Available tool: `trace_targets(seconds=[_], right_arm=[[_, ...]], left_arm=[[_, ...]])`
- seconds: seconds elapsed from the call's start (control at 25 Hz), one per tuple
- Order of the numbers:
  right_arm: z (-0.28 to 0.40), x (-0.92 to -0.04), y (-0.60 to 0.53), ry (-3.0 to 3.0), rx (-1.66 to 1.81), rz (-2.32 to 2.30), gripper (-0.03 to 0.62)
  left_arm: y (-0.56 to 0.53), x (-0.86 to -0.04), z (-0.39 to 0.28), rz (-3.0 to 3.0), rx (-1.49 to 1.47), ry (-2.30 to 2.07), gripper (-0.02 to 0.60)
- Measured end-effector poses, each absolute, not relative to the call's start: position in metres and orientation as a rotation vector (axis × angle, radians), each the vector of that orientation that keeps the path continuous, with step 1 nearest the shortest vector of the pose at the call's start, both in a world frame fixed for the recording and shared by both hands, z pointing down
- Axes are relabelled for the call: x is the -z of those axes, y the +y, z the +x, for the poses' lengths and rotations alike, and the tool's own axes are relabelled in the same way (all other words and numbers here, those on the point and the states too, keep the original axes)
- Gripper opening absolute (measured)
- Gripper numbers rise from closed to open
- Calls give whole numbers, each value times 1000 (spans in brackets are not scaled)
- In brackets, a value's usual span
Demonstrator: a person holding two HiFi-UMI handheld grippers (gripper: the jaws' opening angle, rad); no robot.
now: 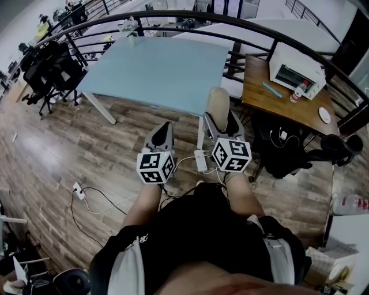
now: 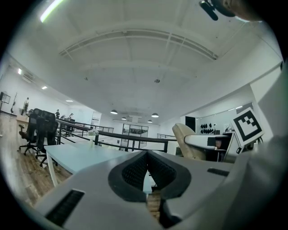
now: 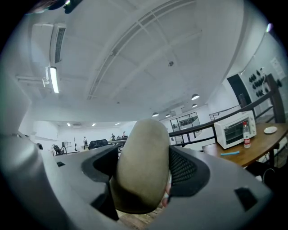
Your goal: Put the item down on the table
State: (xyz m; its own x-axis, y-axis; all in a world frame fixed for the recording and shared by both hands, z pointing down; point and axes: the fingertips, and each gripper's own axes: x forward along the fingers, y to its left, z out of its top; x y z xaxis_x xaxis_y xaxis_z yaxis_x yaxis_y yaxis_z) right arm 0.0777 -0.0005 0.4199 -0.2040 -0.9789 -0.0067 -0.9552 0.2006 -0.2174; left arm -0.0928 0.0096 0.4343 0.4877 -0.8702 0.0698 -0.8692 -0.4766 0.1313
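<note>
A beige, rounded oblong item (image 1: 218, 103) (image 3: 141, 166) is clamped upright in my right gripper (image 1: 221, 124) (image 3: 145, 158), which is shut on it with the top sticking out past the jaws. The item is held over the wooden floor, just short of the near edge of the light blue table (image 1: 155, 69) (image 2: 74, 155). My left gripper (image 1: 164, 129) (image 2: 146, 156) is beside it on the left, jaws shut together with nothing between them. The left gripper view shows the item (image 2: 186, 140) and the right gripper's marker cube (image 2: 247, 126) off to the right.
A wooden desk (image 1: 271, 95) at the right carries a white toaster oven (image 1: 297, 70) (image 3: 234, 129), a bottle (image 1: 296, 92), a blue strip (image 1: 272, 90) and a plate (image 1: 324, 115). A dark railing (image 1: 173, 17) curves behind the table. Black office chairs (image 1: 49, 69) stand left. A power strip (image 1: 200, 160) and cables lie on the floor.
</note>
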Motion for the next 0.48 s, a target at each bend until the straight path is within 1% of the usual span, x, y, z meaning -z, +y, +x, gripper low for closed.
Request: trace_targets(seconds=[0.32, 0.48], right_arm=[[78, -425, -38, 2306, 242, -1882, 354], [76, -431, -66, 2296, 291, -1871, 356]], left_arm=[[-25, -439, -93, 2594, 10, -1522, 14], [-50, -444, -99, 2585, -10, -1526, 14]])
